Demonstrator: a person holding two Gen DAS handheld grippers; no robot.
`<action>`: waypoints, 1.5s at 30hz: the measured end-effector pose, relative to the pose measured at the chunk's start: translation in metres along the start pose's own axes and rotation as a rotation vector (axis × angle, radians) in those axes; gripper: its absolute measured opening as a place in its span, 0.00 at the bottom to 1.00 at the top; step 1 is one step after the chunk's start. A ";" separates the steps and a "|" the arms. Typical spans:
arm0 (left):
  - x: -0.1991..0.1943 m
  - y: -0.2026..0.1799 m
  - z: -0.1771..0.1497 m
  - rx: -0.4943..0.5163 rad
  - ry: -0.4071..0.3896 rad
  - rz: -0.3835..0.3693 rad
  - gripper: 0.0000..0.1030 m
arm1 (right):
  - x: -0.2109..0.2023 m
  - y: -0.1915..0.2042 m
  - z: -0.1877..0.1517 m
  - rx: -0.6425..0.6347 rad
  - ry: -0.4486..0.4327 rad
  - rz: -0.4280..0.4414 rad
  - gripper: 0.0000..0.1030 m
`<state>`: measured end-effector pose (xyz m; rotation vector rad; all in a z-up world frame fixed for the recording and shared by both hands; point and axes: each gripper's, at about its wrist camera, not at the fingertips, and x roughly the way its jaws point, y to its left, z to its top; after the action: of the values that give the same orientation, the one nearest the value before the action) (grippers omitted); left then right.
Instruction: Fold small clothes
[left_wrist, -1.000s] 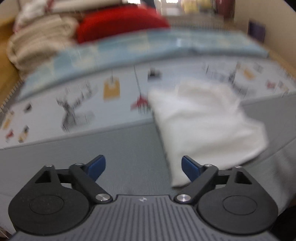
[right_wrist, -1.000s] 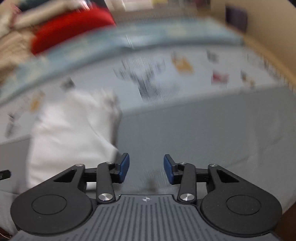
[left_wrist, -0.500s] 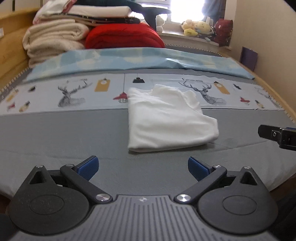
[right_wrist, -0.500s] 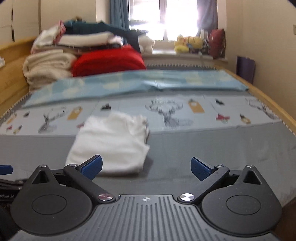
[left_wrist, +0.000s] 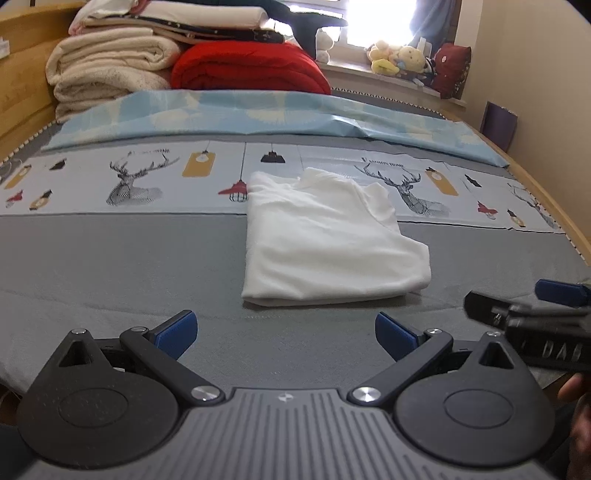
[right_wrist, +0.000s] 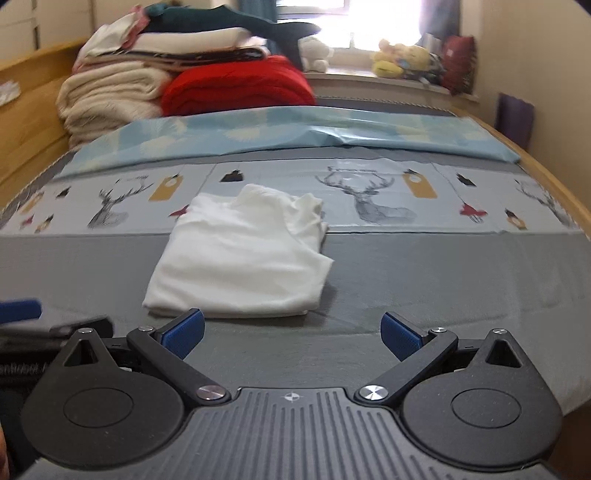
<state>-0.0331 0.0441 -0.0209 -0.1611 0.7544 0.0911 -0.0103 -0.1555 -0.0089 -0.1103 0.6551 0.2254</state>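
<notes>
Blue rubber pads tip both of my black two-finger tongs, and on each hand the fingers stand spread wide with nothing between them. My left gripper (left_wrist: 286, 332) hangs low over the near strip of the grey bed cover (left_wrist: 110, 266), its pads apart from the cloth ahead. My right gripper (right_wrist: 291, 334) hangs just as low beside it; its left pad (right_wrist: 184, 330) sits just short of the near hem of the garment, though I cannot tell whether it touches. From the left wrist view the right tool shows at the right edge as a black body with a blue tip.

Ahead of both tongs lies the folded white cotton garment (left_wrist: 328, 236) (right_wrist: 243, 258), flat on the cover, a neat rectangle whose far end is rumpled and reaches onto the pale printed band with deer and hanging lamps (left_wrist: 136, 181).

Beyond that band runs a light blue patterned sheet (right_wrist: 295, 133). At the head of the bed a folded red blanket (left_wrist: 247, 66) rests beside a stack of cream blankets (left_wrist: 107, 70) against the wooden bed frame (left_wrist: 22, 85). Soft toys (right_wrist: 402, 59) sit on the bright windowsill.
</notes>
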 end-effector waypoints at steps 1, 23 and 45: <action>0.001 0.000 0.000 -0.003 0.005 0.004 0.99 | 0.000 0.002 -0.001 -0.016 -0.002 0.006 0.98; 0.002 0.004 -0.001 -0.018 0.006 -0.003 0.99 | 0.006 0.006 0.000 0.007 0.013 0.017 0.98; 0.002 0.004 -0.002 -0.018 0.008 -0.002 0.99 | 0.009 0.005 0.000 0.010 0.025 0.019 0.97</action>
<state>-0.0335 0.0476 -0.0239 -0.1791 0.7617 0.0948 -0.0047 -0.1493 -0.0147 -0.0975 0.6827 0.2395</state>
